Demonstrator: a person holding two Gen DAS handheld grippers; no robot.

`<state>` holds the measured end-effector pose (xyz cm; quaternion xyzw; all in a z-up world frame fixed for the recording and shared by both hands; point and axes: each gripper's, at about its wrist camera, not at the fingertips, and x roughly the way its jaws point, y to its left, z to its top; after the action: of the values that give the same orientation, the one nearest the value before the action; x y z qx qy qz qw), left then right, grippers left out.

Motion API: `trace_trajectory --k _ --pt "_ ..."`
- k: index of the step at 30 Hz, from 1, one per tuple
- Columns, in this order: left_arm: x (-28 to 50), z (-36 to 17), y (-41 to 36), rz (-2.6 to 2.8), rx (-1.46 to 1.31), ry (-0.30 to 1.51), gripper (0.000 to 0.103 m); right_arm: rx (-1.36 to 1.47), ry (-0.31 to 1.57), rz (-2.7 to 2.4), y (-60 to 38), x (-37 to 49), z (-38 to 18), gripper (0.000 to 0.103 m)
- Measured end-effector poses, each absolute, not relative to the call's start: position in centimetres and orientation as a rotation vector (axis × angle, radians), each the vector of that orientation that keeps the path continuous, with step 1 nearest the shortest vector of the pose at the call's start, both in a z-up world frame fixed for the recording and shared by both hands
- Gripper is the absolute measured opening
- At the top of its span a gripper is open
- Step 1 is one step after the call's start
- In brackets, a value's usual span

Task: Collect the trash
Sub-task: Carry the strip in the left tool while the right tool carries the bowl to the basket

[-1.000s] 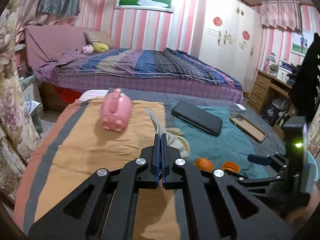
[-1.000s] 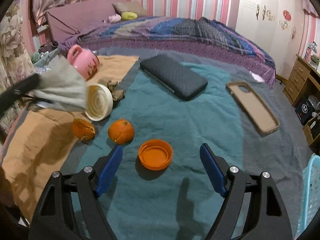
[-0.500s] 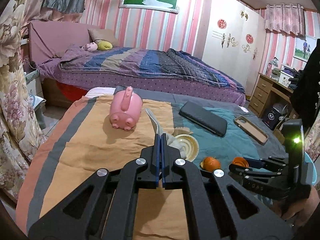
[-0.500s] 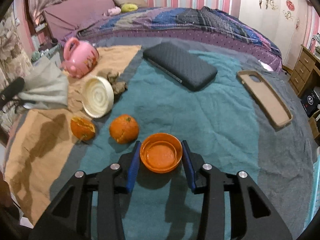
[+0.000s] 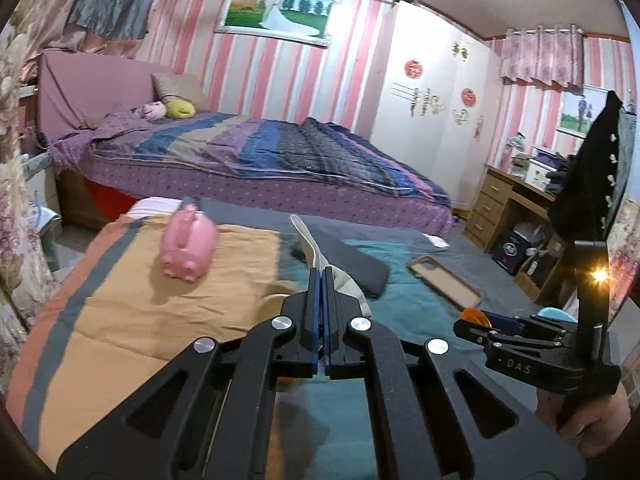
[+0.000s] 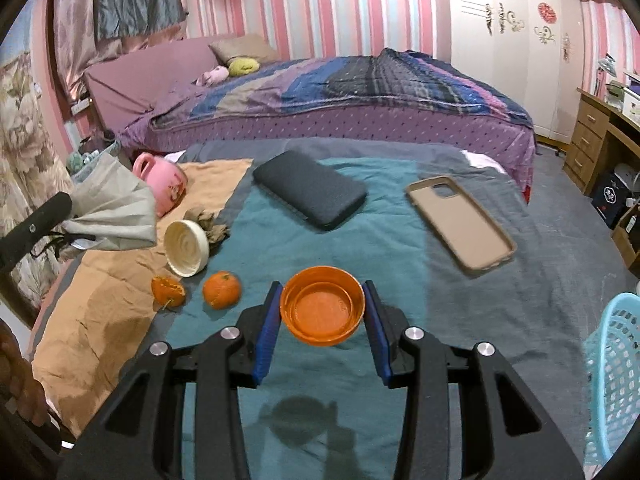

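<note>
Orange lid (image 6: pixel 322 306): round, shallow, open side up, lifted clear of the teal blanket (image 6: pixel 360 240), its shadow below.
Right tongs (image 6: pixel 322 316): part closed, blue pads clamped on the lid's two sides.
Left tongs (image 5: pixel 322 296): fully closed, pinching a grey cloth bag (image 5: pixel 316 248).
Around: whole orange (image 6: pixel 221 290) and torn peel (image 6: pixel 168 290) at 9 o'clock of the lid; cream lid (image 6: pixel 187 247) at 10; dark case (image 6: pixel 310 194) at 12; phone case (image 6: pixel 460 222) at 2; blue basket (image 6: pixel 612 376) at 4.
In the way: nothing between lid and basket.
</note>
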<state>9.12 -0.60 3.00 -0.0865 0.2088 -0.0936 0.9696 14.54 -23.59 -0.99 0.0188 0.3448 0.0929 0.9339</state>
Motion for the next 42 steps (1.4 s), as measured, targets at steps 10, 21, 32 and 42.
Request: trace_trajectory --k 10,21,32,42 --pt "8.9 3.5 -7.2 -0.286 -0.112 0.426 0.000 0.100 0.651 0.088 -32.0 11.8 0.4 0.040" --pt "8.4 5.3 -16.9 -0.431 -0.049 0.418 0.000 0.164 0.633 -0.081 -42.2 9.1 0.5 0.040" --pt "8.3 4.4 -26.8 -0.598 -0.014 0.452 0.000 0.238 0.612 -0.246 -51.0 5.9 -0.5 0.040" --pt "7.2 4.1 -34.2 -0.741 0.031 0.455 0.000 0.309 0.581 -0.363 -56.3 2.3 -1.5 0.040"
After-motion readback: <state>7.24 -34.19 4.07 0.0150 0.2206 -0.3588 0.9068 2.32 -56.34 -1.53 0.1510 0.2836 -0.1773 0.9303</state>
